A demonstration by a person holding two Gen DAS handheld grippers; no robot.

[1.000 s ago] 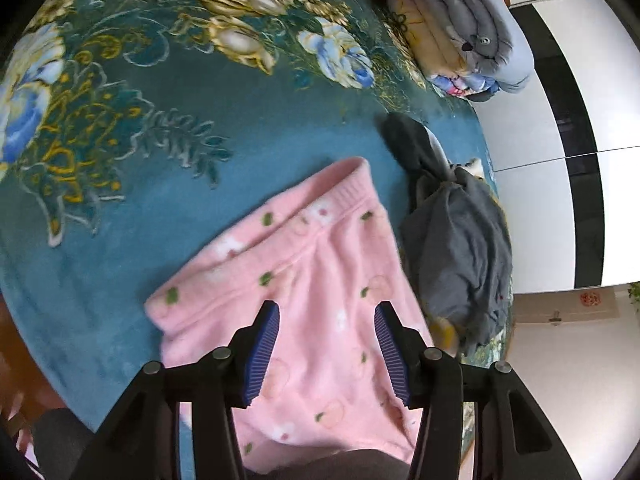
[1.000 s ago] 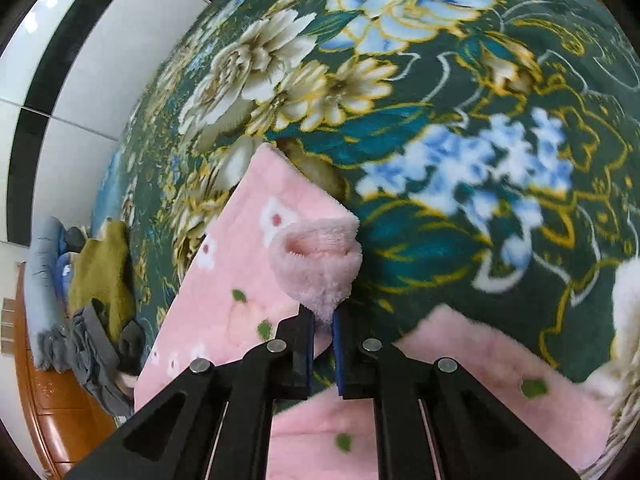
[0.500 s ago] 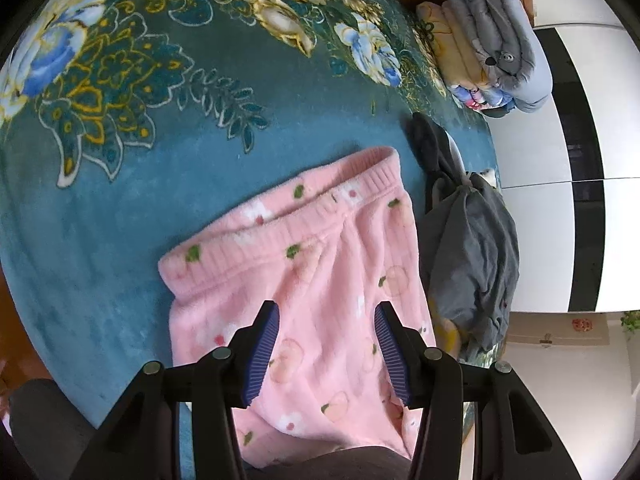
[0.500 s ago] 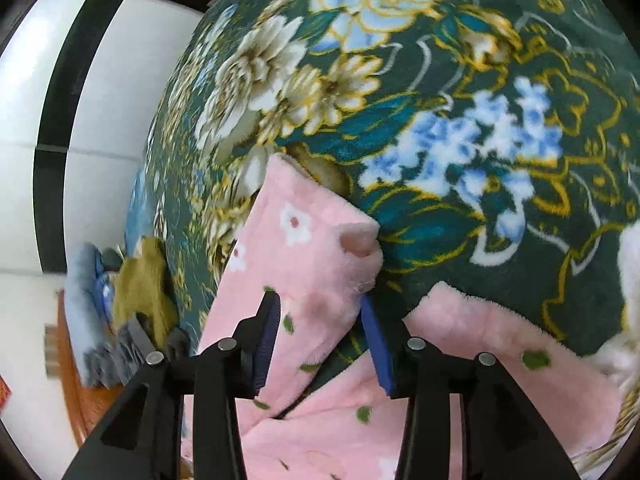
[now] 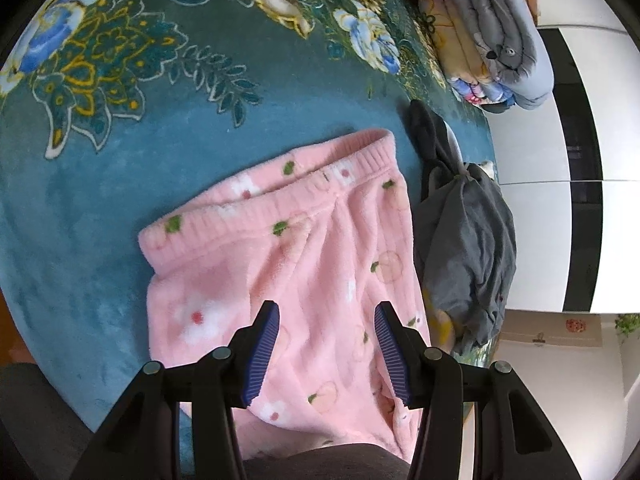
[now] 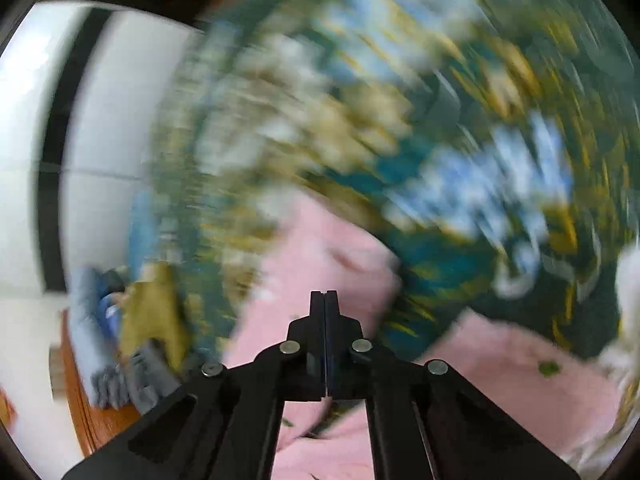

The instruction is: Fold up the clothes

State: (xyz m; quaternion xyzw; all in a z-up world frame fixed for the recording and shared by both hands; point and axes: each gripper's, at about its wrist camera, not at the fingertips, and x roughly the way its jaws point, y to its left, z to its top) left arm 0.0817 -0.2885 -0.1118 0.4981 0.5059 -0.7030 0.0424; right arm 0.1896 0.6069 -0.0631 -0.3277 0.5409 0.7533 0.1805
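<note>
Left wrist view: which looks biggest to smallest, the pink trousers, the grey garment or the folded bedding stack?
1. pink trousers, though nearest the camera
2. grey garment
3. folded bedding stack, farthest away

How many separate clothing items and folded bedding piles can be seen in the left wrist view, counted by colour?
Pink fleece trousers with floral print: 1
Grey crumpled garment heap: 1
Folded bedding pile in grey, cream and blue: 1
Total: 3
</note>
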